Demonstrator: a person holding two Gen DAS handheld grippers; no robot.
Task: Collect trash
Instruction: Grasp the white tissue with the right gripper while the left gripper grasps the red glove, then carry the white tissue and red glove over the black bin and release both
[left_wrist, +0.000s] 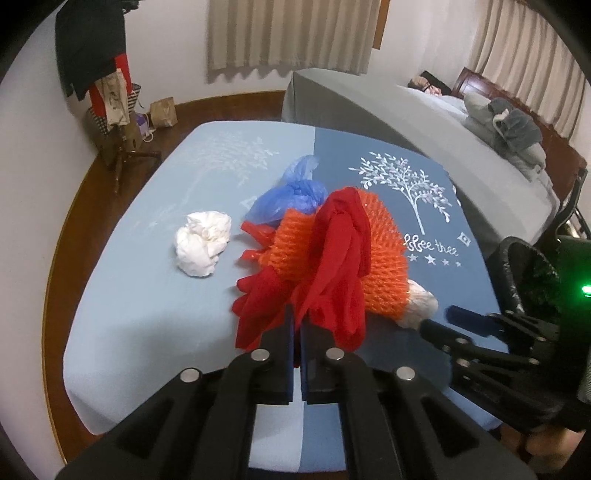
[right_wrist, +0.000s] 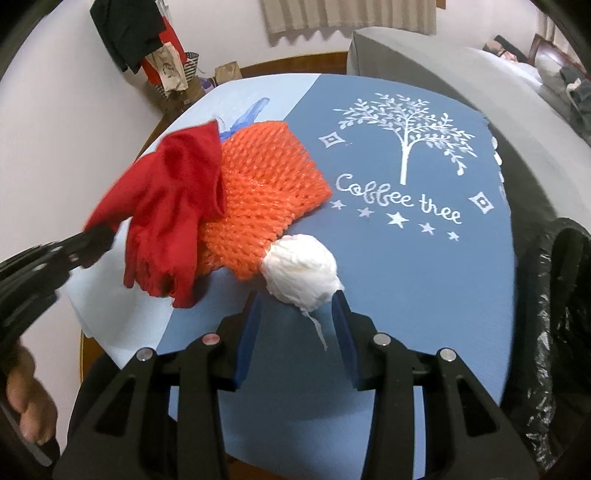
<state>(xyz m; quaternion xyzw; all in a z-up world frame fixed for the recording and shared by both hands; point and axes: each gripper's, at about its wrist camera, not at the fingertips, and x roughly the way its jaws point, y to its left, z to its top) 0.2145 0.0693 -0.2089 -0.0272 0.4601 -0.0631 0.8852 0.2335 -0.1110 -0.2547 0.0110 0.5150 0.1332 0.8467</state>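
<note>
My left gripper is shut on a red plastic bag and holds it just above the blue table; the red bag also shows in the right wrist view. Under it lies an orange foam net, also in the right view. My right gripper is open, its fingers on either side of a crumpled white tissue ball, not closed on it. Another white tissue wad and a blue plastic bag lie further left.
A black trash bag hangs open at the table's right edge. A grey bed with a person lying on it stands behind. A coat stand and paper bags stand by the far wall.
</note>
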